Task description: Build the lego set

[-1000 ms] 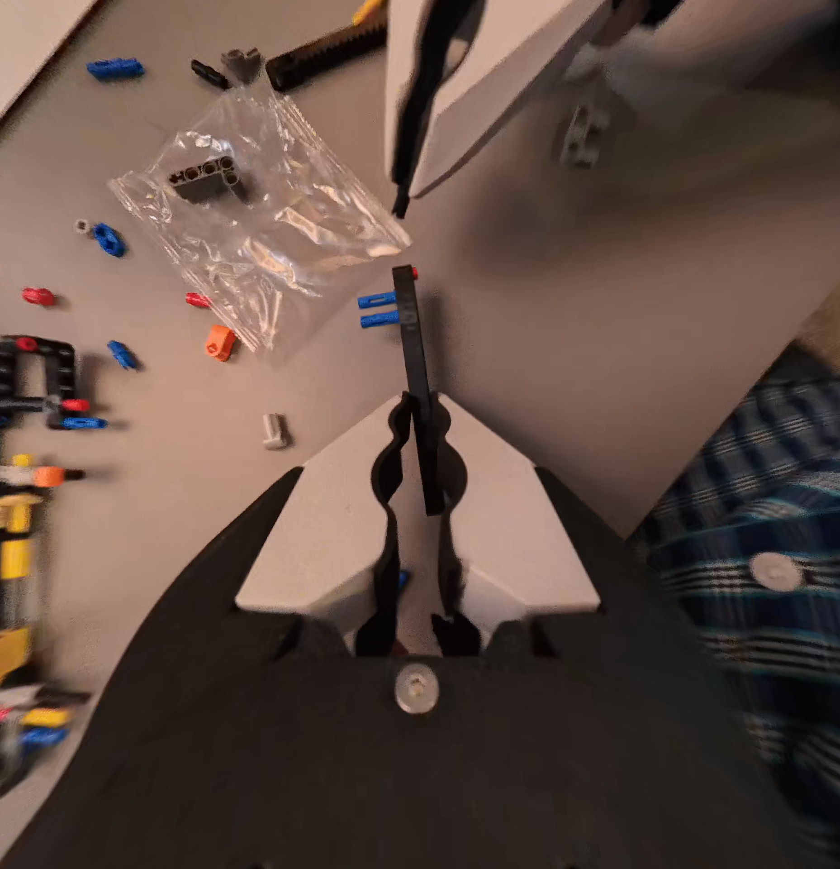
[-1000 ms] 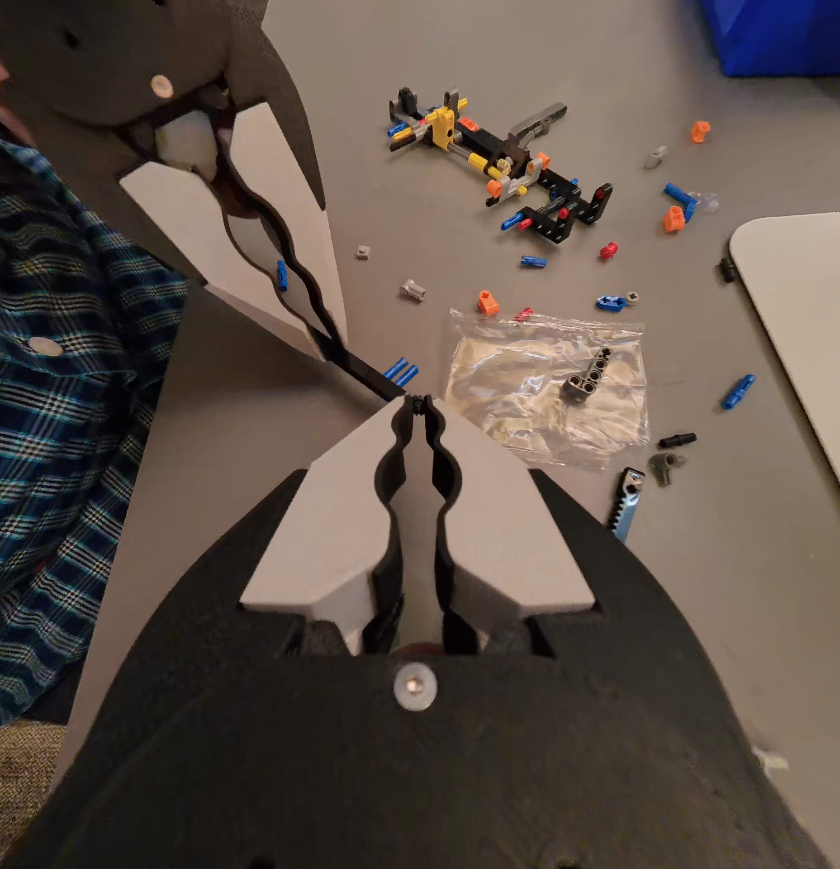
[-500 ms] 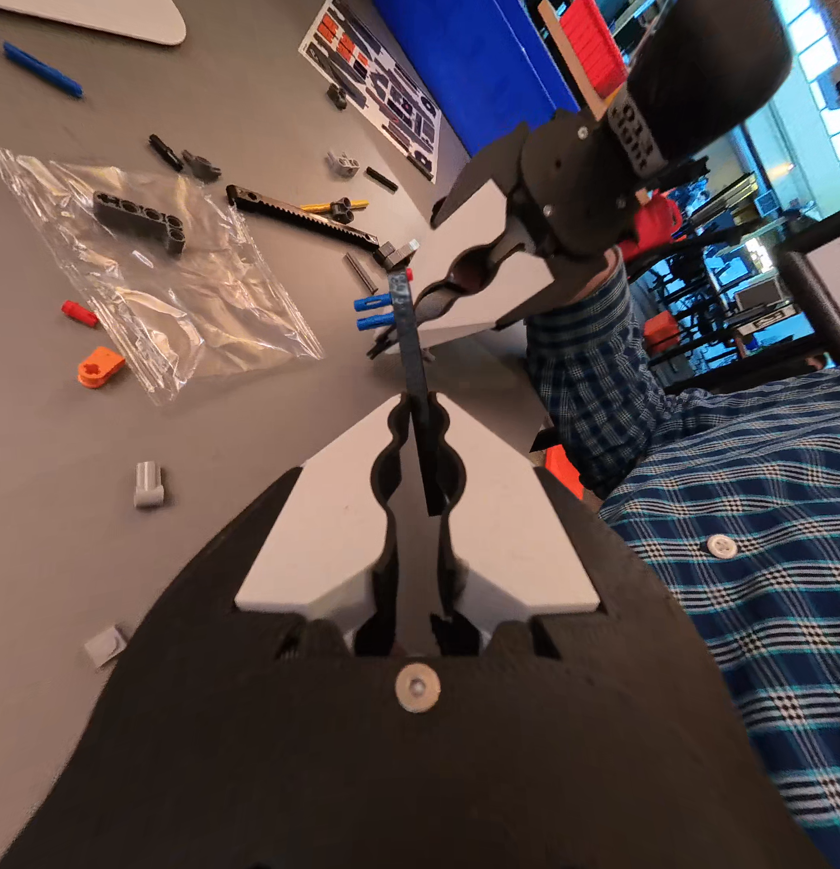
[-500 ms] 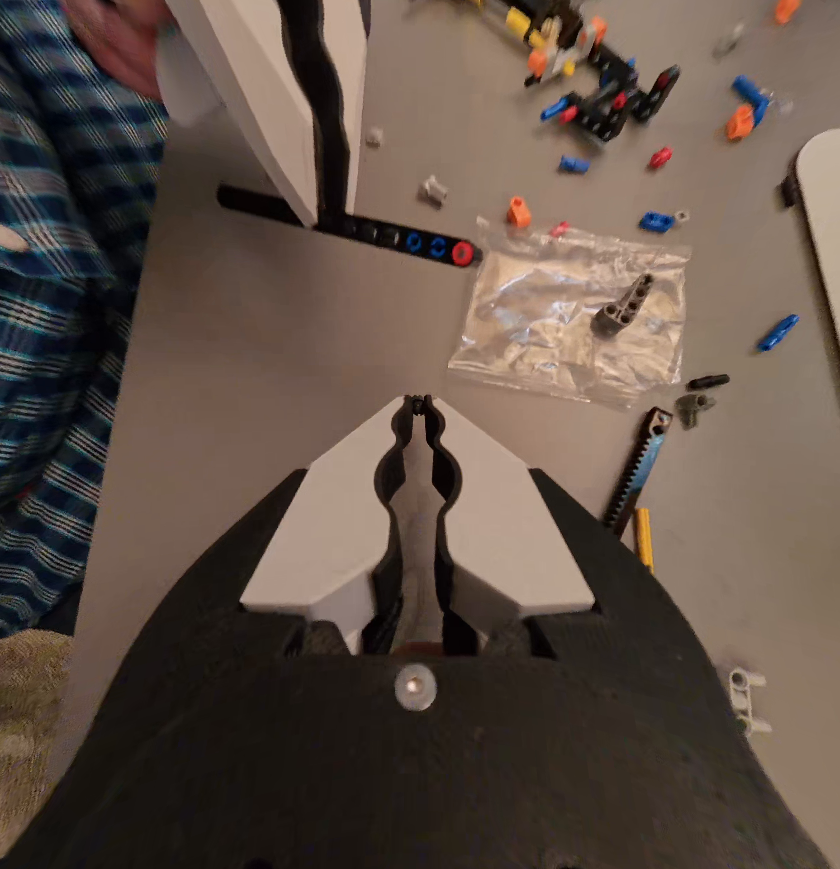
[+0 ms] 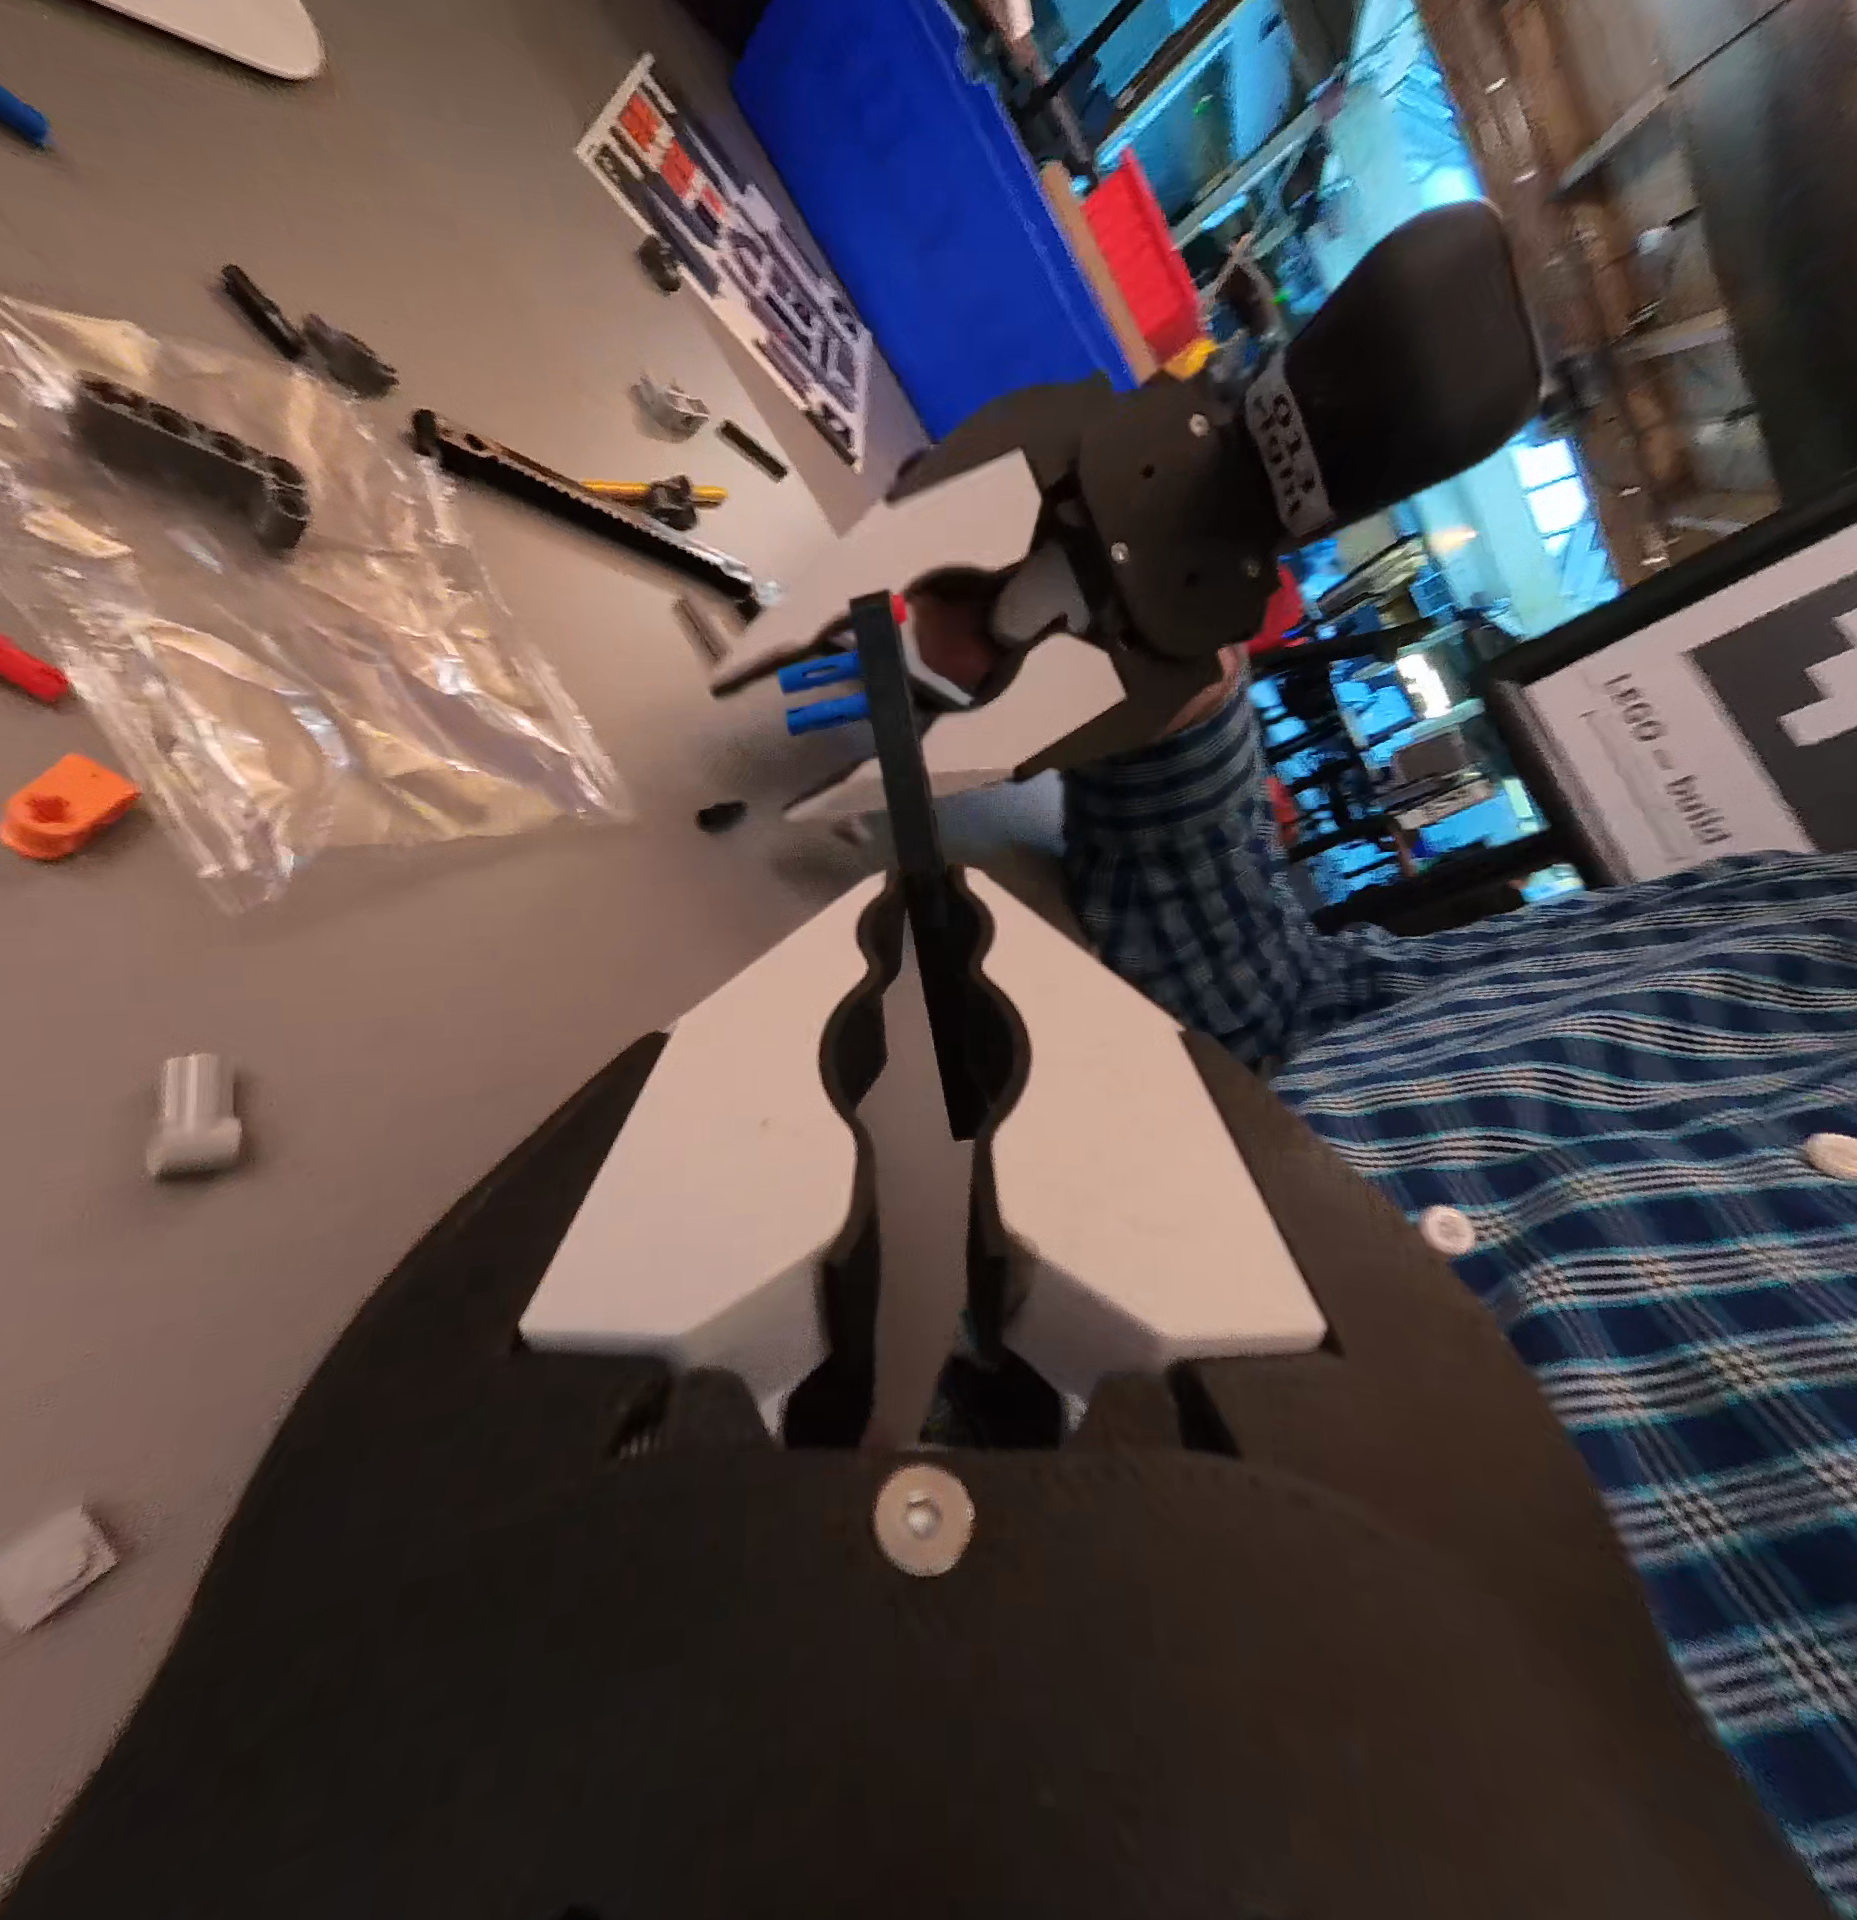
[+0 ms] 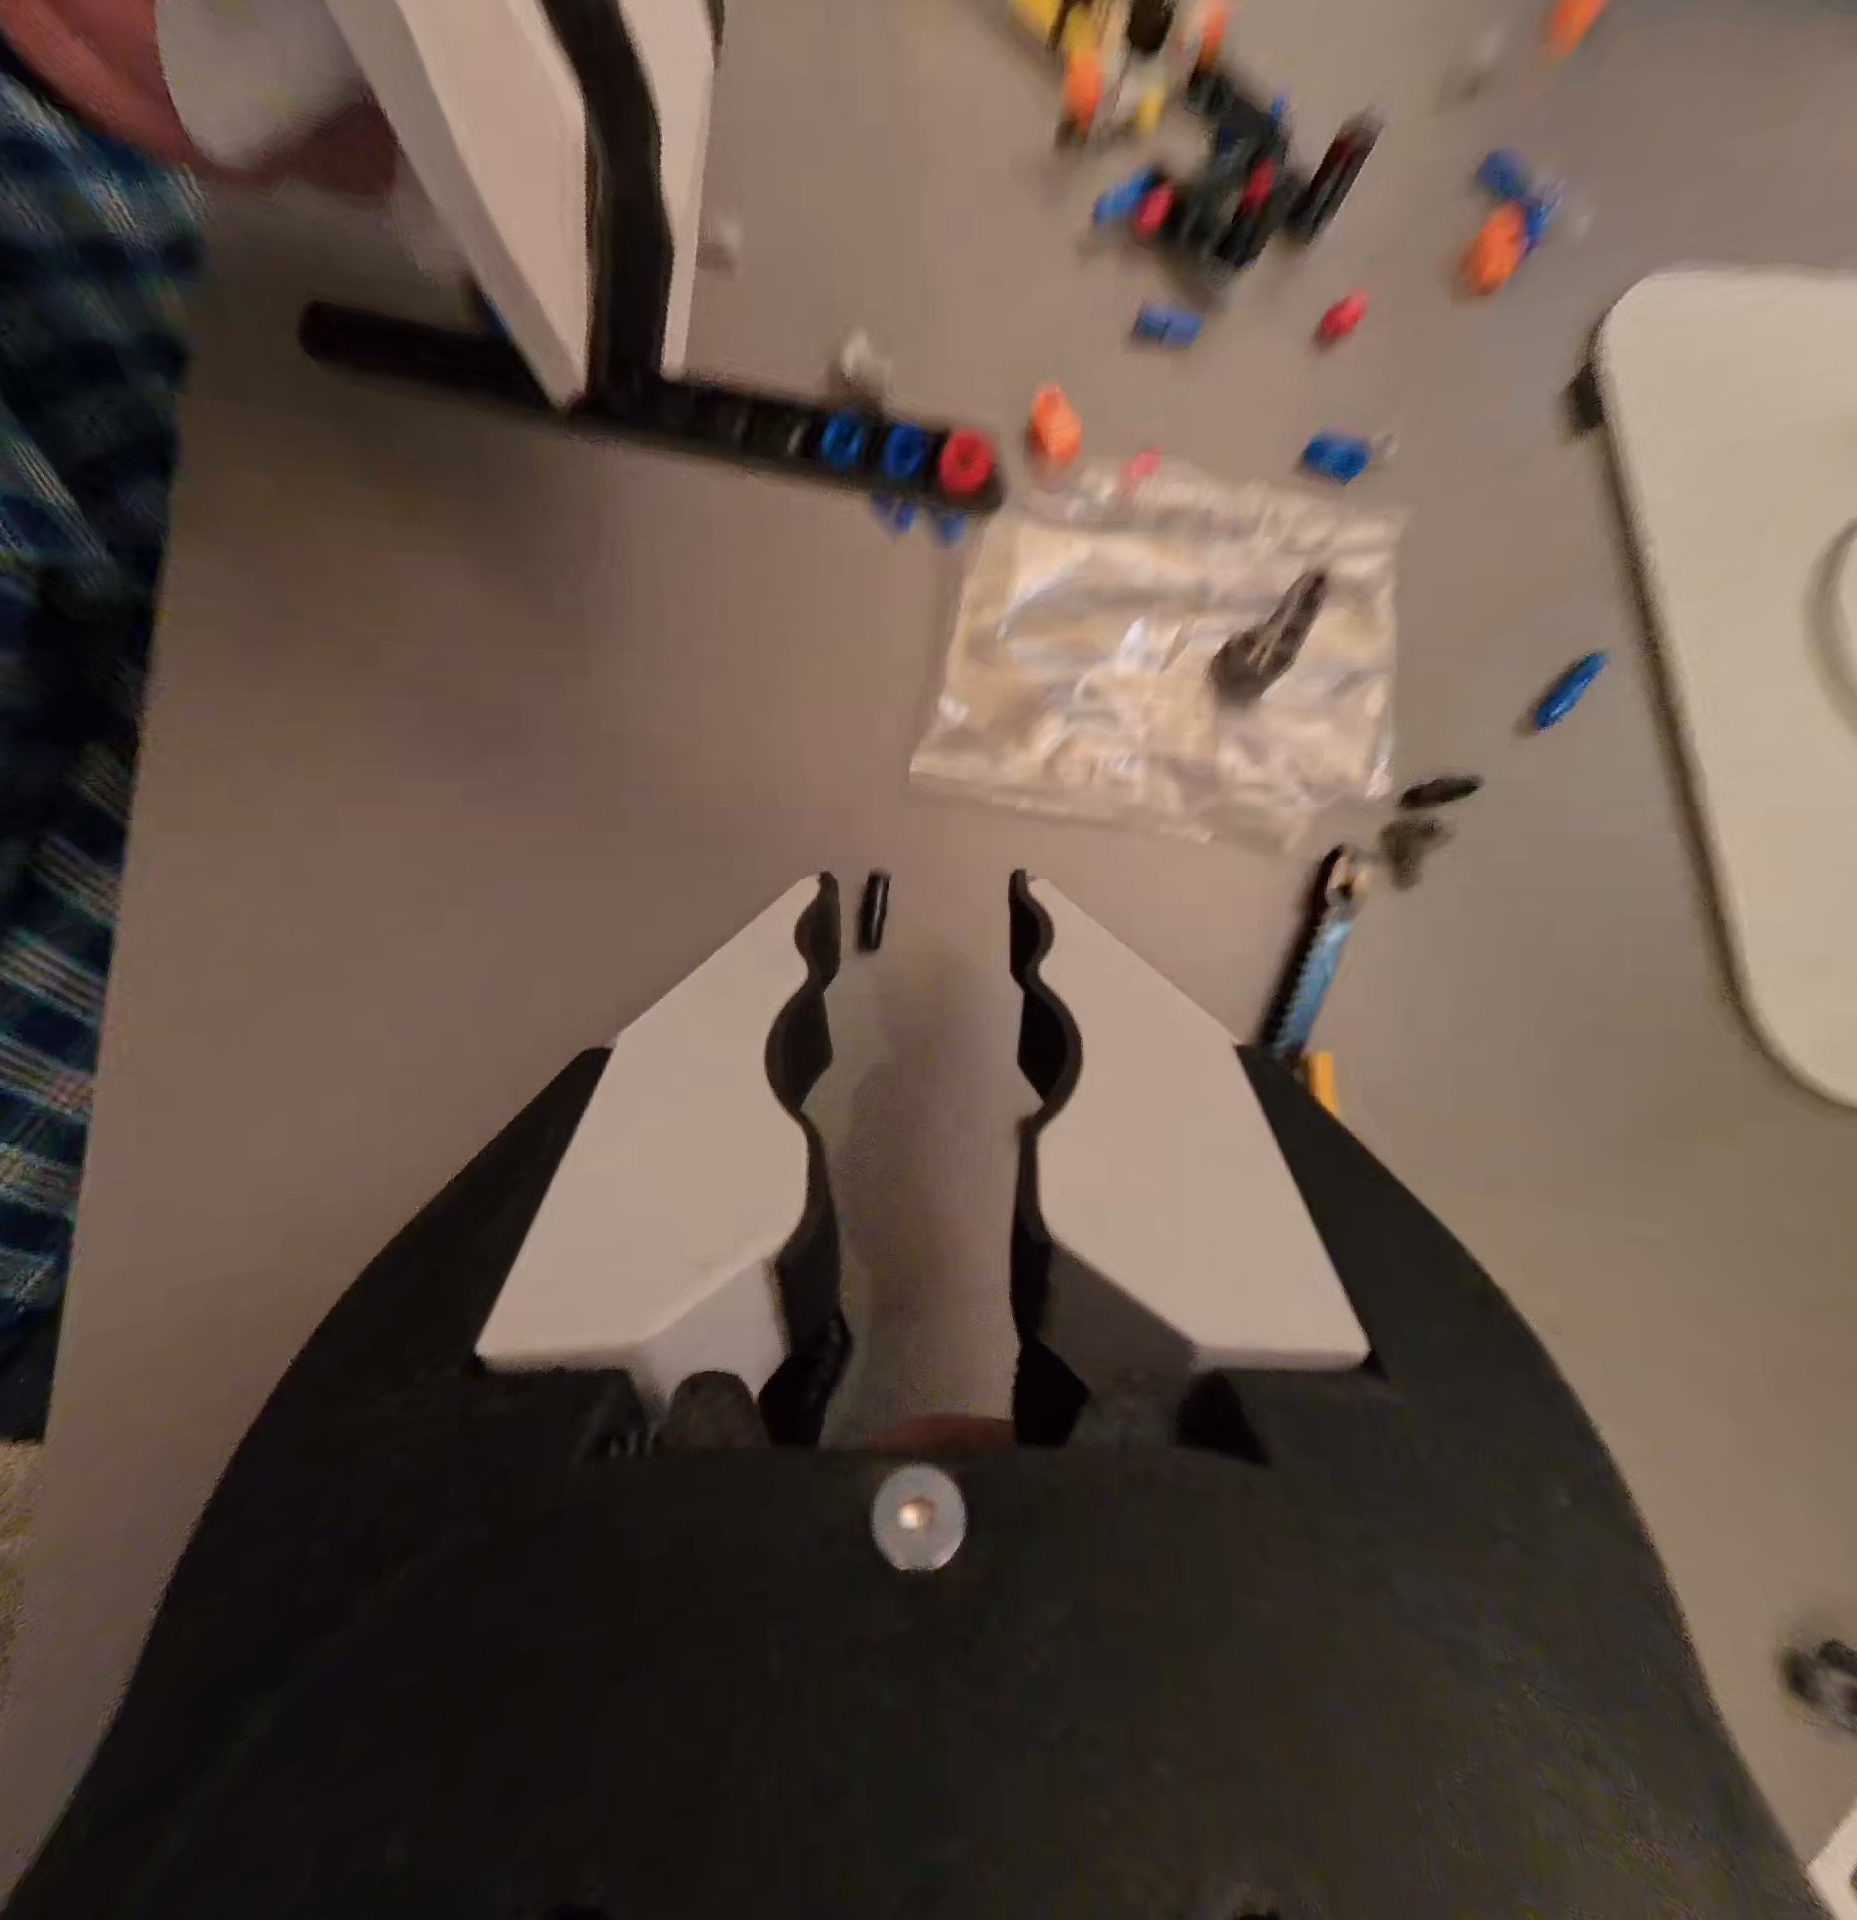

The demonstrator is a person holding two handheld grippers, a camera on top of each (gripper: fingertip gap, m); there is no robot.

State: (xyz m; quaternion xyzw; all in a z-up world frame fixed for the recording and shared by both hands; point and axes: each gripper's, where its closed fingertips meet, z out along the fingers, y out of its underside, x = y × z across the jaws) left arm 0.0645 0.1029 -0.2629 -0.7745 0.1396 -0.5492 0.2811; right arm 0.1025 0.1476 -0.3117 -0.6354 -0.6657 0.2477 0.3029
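My left gripper (image 5: 919,894) is shut on a long black beam (image 5: 896,748) that sticks out past its tips. Two blue pins (image 5: 820,694) and a red pin (image 6: 968,457) sit in the beam's far end. In the right wrist view the left gripper (image 6: 623,384) holds the beam (image 6: 737,421) level above the table. My right gripper (image 6: 919,888) is open and apart from the beam. A small black pin (image 6: 874,909) shows loose between its fingers, near the left one. In the left wrist view the right gripper (image 5: 760,748) is behind the beam, with the pin (image 5: 718,816) on the table below it.
A clear plastic bag (image 6: 1111,707) holds a dark grey beam (image 5: 191,473). A black toothed rack (image 5: 581,509), an orange piece (image 5: 67,810) and a grey piece (image 5: 191,1112) lie loose. A part-built assembly (image 6: 1215,187) sits far off. There are also a white tray (image 6: 1755,623), a sticker sheet (image 5: 737,249) and a blue bin (image 5: 903,229). A person's plaid shirt is close by. Tip to tip, the grippers are about 8 cm apart.
My right gripper was shut on the small black pin and has opened; the pin is now loose between its fingers. The left gripper still grips the beam, now tilted towards the room.
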